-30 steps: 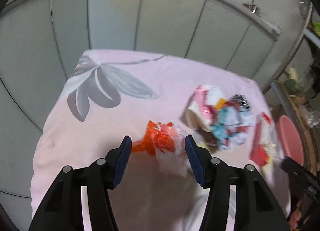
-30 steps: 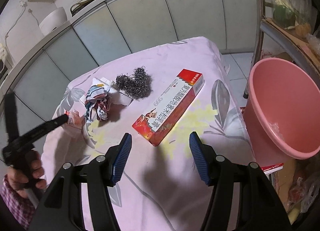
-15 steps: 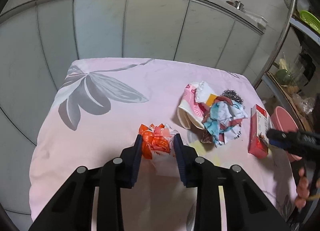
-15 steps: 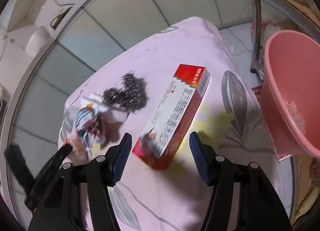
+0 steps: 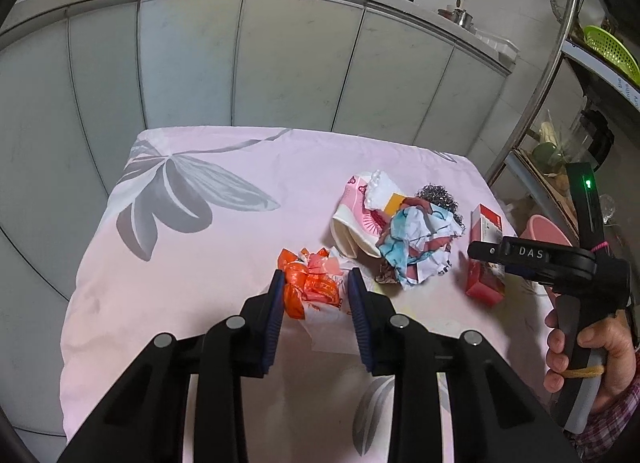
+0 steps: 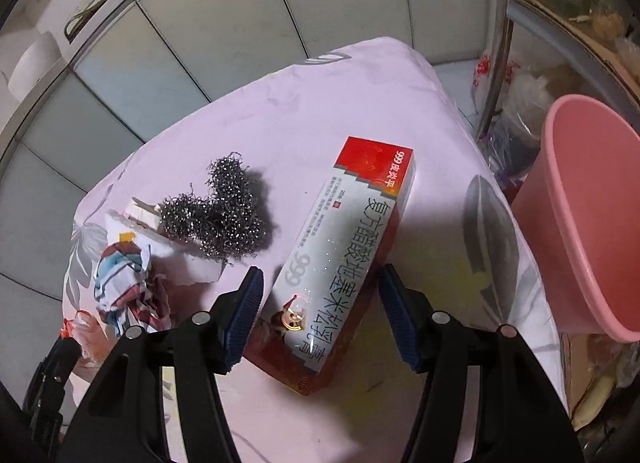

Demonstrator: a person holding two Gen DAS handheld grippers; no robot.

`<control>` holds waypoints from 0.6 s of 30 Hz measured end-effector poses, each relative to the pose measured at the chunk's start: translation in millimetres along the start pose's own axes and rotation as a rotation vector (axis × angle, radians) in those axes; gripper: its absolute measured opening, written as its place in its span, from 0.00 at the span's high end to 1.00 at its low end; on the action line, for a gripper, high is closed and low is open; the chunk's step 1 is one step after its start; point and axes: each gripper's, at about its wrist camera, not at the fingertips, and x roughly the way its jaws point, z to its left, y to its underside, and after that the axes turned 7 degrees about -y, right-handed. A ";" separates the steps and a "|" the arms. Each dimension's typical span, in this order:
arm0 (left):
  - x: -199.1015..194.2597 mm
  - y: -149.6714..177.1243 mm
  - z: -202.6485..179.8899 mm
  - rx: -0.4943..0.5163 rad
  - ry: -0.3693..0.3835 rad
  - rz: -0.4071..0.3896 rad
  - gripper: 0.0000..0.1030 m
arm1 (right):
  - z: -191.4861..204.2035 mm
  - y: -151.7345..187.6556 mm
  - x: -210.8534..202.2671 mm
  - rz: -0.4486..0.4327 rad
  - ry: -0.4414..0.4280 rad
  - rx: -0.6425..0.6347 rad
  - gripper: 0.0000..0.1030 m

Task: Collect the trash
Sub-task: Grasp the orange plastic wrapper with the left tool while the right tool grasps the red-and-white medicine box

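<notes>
Left claw [image 5: 316, 295], wide a second ago, has clamped on the orange wrapper [image 5: 310, 287], seemingly just lifting it off the pink worktop [image 5: 224, 199]; right claw [image 6: 320, 303], apart, now straddles the box [image 6: 344, 255] beside the bin [image 6: 592, 223]

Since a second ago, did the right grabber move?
Yes. The right gripper has come in over the red-and-white box, which now lies between its open jaws; before, the box lay ahead of them.
</notes>
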 end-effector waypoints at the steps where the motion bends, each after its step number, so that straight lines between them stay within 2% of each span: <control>1: -0.9 -0.1 -0.2 0.000 0.000 0.000 0.70 | -2.5 1.4 -2.2 -0.002 -0.015 0.005 0.43; 7: -9.5 -4.0 -5.7 0.020 0.000 -0.015 0.70 | -17.4 8.8 -17.7 0.009 -0.115 0.017 0.51; 11: -15.8 -6.4 -13.4 0.030 0.001 -0.029 0.70 | -19.8 19.6 -36.5 0.003 -0.170 -0.015 0.52; 18: -24.7 -8.2 -34.6 0.054 0.017 -0.045 0.70 | -15.8 37.5 -60.5 -0.018 -0.200 -0.088 0.53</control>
